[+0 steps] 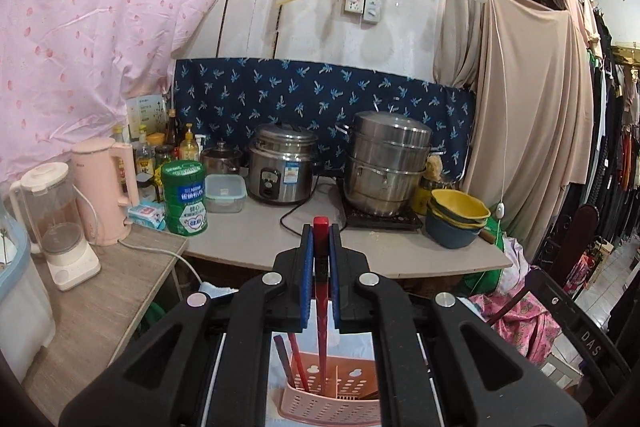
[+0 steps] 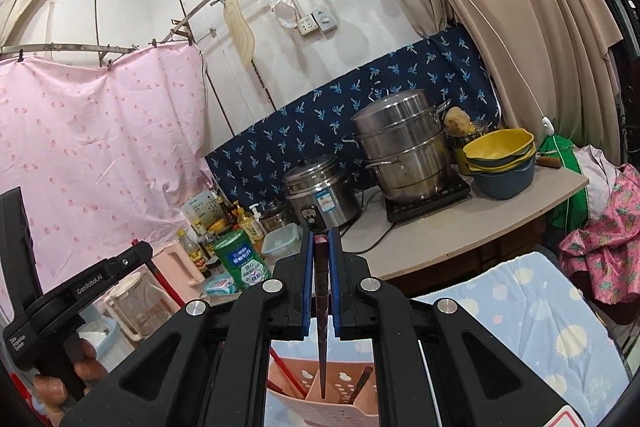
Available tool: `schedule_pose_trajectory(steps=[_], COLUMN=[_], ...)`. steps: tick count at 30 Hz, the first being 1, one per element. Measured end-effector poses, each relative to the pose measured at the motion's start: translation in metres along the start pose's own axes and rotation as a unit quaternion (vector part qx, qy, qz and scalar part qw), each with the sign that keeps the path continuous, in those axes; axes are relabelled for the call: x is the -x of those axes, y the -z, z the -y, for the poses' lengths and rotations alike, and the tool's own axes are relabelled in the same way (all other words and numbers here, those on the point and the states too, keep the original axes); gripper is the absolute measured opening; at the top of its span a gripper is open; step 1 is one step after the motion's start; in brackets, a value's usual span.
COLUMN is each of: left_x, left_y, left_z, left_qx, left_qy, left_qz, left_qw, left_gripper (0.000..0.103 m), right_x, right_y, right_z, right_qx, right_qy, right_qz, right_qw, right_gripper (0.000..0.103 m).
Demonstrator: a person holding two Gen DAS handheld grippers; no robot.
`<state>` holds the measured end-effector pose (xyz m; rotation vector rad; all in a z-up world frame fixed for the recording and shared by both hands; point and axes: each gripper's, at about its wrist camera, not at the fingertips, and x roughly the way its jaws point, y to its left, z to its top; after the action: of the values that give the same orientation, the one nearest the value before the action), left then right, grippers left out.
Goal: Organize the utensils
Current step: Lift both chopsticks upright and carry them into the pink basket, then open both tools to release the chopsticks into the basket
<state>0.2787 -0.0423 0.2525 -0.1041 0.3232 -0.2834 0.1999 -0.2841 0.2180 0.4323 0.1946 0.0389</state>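
Left gripper (image 1: 320, 239) clenched on a red chopstick (image 1: 321, 327); right gripper (image 2: 320, 247) clenched on a dark chopstick (image 2: 322, 339). Both sticks hang near-vertical, tips directly over the pink holder (image 2: 320, 399) below. Neither gripper looks nearer.

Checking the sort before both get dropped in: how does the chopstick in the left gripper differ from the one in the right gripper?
The left gripper's chopstick is bright red; the right gripper's chopstick is dark brownish-maroon. The red one's tip is down inside the pink holder; the dark one's tip hangs just above it. Both are clamped upright, thin end down.
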Motion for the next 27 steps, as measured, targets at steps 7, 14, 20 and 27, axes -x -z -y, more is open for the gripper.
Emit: schedule_pose_trajectory(steps=[7, 14, 20, 27], left_x=[-0.025, -0.035, -0.035, -0.023], left_y=[0.025, 0.046, 0.053, 0.061], left_z=[-0.007, -0.013, -0.017, -0.019], left_qx=[0.009, 0.017, 0.022, 0.032], left_qy=[-0.005, -0.006, -0.006, -0.017], left_qz=[-0.037, -0.066, -0.08, -0.085], left_qw=[0.9993, 0.9976, 0.9965, 0.9957], left_gripper=[0.007, 0.008, 0.013, 0.057], right_x=[-0.02, -0.033, -0.031, -0.018], right_y=[0.031, 0.052, 0.059, 0.061], right_z=[0.014, 0.02, 0.024, 0.024], right_qx=[-0.004, -0.005, -0.009, -0.011], right_qy=[0.017, 0.028, 0.037, 0.04], right_qz=[-0.044, -0.073, -0.076, -0.075], right_qw=[0.999, 0.997, 0.996, 0.996], right_gripper=[0.007, 0.007, 0.014, 0.021])
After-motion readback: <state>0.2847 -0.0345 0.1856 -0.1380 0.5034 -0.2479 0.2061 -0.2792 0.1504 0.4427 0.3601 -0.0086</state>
